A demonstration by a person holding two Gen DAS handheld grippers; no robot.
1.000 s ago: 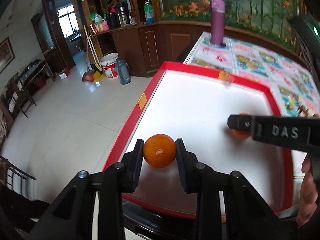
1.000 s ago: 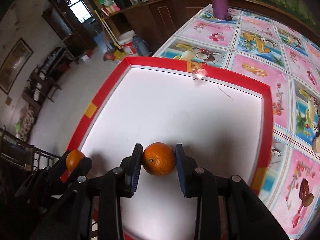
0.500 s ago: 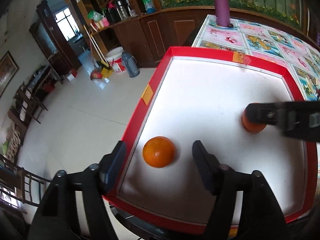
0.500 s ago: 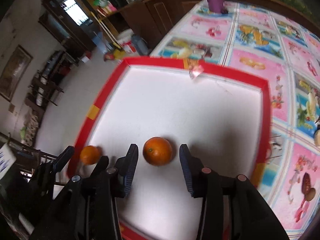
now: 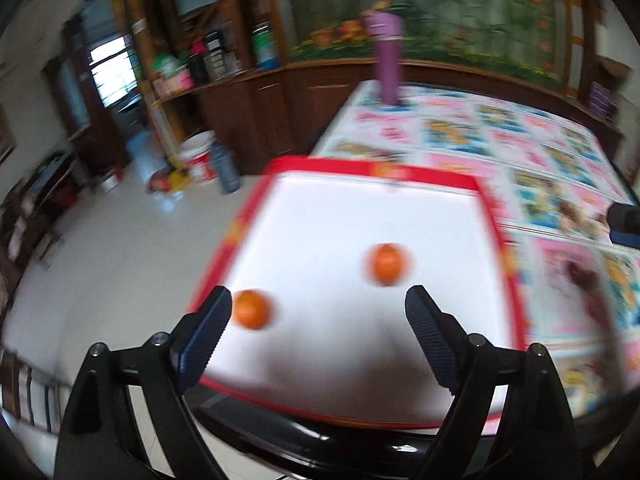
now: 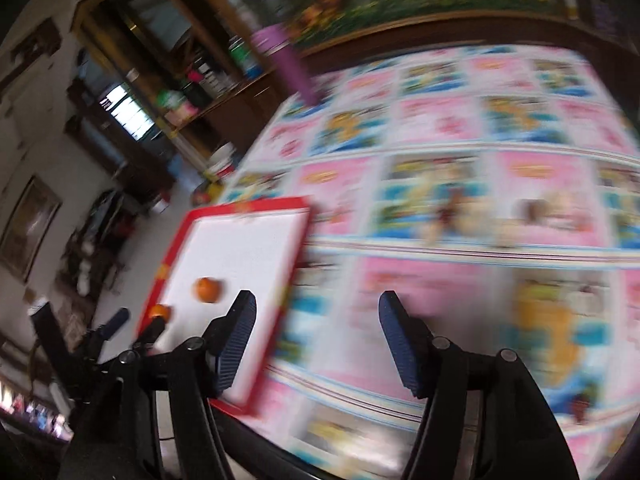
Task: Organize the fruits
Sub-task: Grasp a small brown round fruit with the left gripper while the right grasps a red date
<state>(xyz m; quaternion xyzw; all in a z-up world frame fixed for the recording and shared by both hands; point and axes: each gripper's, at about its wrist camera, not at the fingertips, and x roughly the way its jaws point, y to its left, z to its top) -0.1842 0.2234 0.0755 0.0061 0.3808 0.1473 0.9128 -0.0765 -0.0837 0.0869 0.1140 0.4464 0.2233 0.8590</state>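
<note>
Both oranges lie released on the red-rimmed white tray; both tongs are empty.

Left wrist view: the left gripper (image 5: 318, 312) has just been opening and stands wide, nothing between its pads. One round orange (image 5: 251, 309) sits just beside the left finger near the red-rimmed white tray's (image 5: 372, 168) near-left rim; the second round orange (image 5: 386, 263) rests mid-tray, well apart. Two fruits look placed; whether more wait elsewhere cannot be told. Blur softens everything, and the right tongs show only as a dark sliver at the frame edge.

Right wrist view: the right gripper (image 6: 318, 312), jaws also just opening and bare, hangs over the pink picture-printed tablecloth (image 6: 460, 184), beside the tray. The tall purple bottle (image 6: 288, 64) and the cloth's small dark shapes are too smeared to identify.
</note>
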